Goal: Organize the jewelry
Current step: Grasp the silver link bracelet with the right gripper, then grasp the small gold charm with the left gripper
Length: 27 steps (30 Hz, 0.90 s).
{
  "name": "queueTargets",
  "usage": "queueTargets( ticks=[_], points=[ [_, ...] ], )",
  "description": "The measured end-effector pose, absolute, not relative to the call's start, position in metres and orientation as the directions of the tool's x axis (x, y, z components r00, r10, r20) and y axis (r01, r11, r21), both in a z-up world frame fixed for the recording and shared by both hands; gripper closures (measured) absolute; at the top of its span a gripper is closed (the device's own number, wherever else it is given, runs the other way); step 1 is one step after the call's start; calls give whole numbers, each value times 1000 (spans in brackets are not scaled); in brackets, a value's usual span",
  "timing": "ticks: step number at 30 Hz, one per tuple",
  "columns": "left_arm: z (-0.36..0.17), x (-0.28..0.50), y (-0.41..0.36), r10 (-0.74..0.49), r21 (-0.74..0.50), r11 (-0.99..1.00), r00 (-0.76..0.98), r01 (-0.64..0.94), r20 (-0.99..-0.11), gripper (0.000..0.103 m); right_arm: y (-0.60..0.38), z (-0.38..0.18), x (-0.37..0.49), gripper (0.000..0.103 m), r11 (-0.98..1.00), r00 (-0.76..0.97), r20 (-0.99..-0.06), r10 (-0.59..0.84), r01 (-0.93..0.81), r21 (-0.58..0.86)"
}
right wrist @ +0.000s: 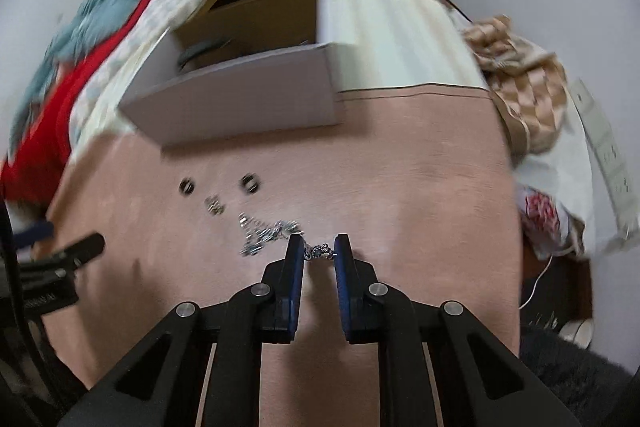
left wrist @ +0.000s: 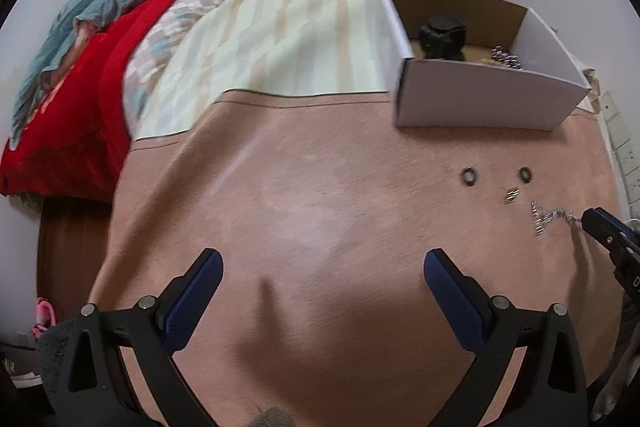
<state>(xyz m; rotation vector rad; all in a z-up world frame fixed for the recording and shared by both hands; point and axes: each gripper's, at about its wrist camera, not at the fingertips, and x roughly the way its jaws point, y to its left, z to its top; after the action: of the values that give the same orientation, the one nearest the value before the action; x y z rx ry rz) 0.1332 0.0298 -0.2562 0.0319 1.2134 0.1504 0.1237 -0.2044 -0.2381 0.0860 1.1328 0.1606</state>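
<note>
Looking down your left wrist view:
Left gripper point(left wrist: 323, 269): your jaws stand wide apart over bare pink cloth point(left wrist: 304, 195), with nothing between them.
Box point(left wrist: 480, 99): white cardboard, open top, far right on the cloth; a black object point(left wrist: 442, 37) and some silvery pieces point(left wrist: 505, 57) lie inside.
Rings point(left wrist: 468, 176): two dark rings lie side by side on the cloth, in front of the box, apart from each other.
Clasp point(left wrist: 511, 195): a small silvery bit just beyond the rings.
Chain point(left wrist: 546, 219): a silvery tangle on the cloth at the right edge, its end at your right gripper's tip point(left wrist: 592, 221).

Right wrist view:
Right gripper point(right wrist: 319, 247): your jaws stand narrow, with one end of the chain point(right wrist: 272, 231) between the fingertips; blur hides whether the pads truly press it.
Chain's rest: it trails left on the cloth.
Rings point(right wrist: 187, 185): left of the chain, near the box point(right wrist: 240, 107).
Left gripper: its black finger point(right wrist: 80, 247) shows at the left edge.
Bedding point(right wrist: 100, 39): red, teal and checked, behind the box.
</note>
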Motion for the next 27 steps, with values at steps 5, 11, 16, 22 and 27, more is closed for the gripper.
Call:
queueTargets(
  ticks=[5, 11, 16, 22, 27],
  points=[
    [-258, 146, 9, 58, 35, 997, 342, -73, -938, 0, -219, -227, 125, 87, 983, 438, -881, 179, -48, 176],
    [-267, 161, -12, -13, -38, 996, 315, -74, -949, 1, -225, -212, 123, 87, 981, 467, -864, 187, -37, 192],
    [-272, 169, -30, -34, -52, 998, 316, -46, -948, 5, -236, -211, 126, 87, 982, 469, -867, 168, -1, 190],
    [-276, 170, -54, -66, -66, 998, 316, 11, -947, 19, -247, -218, 129, 87, 981, 460, -875, 153, 37, 191],
    [-279, 171, -71, -68, -52, 997, 319, 59, -945, 52, -251, -222, 130, 87, 981, 454, -879, 148, 47, 189]
  ],
)
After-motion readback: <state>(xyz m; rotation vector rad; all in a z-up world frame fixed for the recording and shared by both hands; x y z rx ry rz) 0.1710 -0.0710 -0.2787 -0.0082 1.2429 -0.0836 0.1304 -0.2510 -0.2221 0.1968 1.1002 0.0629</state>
